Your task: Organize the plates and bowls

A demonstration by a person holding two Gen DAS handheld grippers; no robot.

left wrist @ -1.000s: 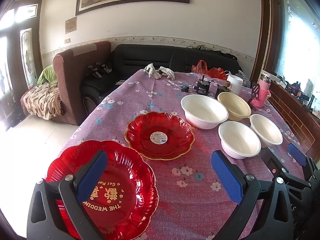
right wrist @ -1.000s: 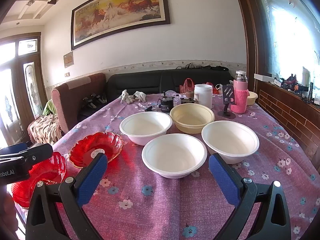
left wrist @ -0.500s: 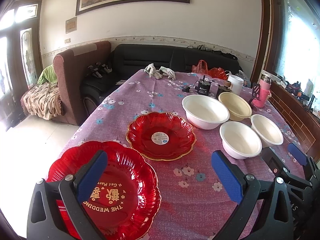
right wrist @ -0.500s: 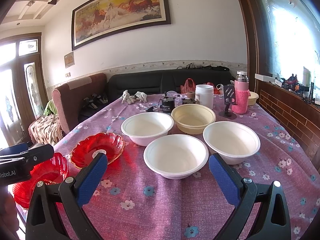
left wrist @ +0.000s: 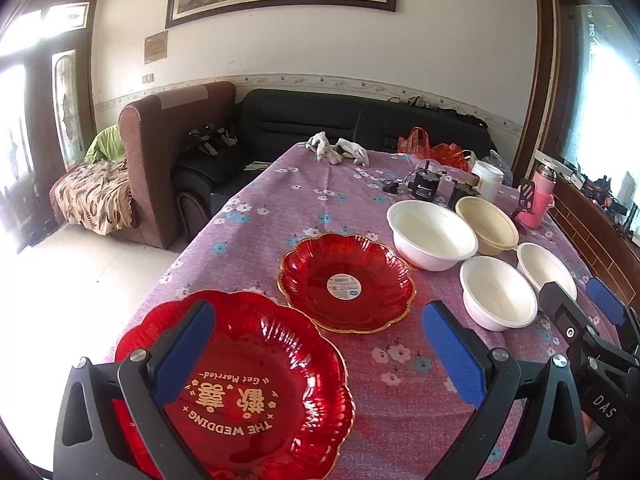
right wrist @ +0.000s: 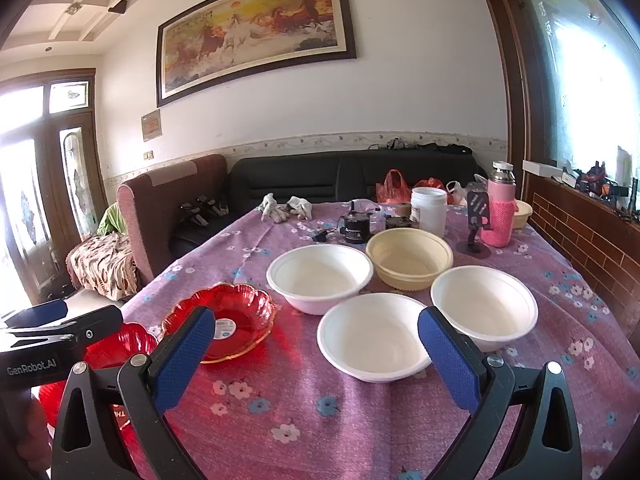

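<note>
Two red scalloped plates lie on the purple flowered tablecloth: a large one with gold lettering (left wrist: 256, 392) at the near left edge and a smaller one (left wrist: 347, 282) behind it. Three white bowls (right wrist: 374, 336) (right wrist: 484, 308) (right wrist: 320, 276) and a cream bowl (right wrist: 409, 258) sit to the right. My left gripper (left wrist: 316, 354) is open above the lettered plate's right part. My right gripper (right wrist: 312, 354) is open in front of the nearest white bowl. Both are empty.
At the table's far end stand a white jar (right wrist: 429, 210), a pink flask (right wrist: 499, 210), a phone stand (right wrist: 476, 224), a small black device (right wrist: 354, 230) and gloves (right wrist: 285, 206). A brick ledge (right wrist: 588, 248) runs along the right. Sofas stand behind and left.
Both grippers have edged slightly forward and up over the table. Nothing on the table has moved.
</note>
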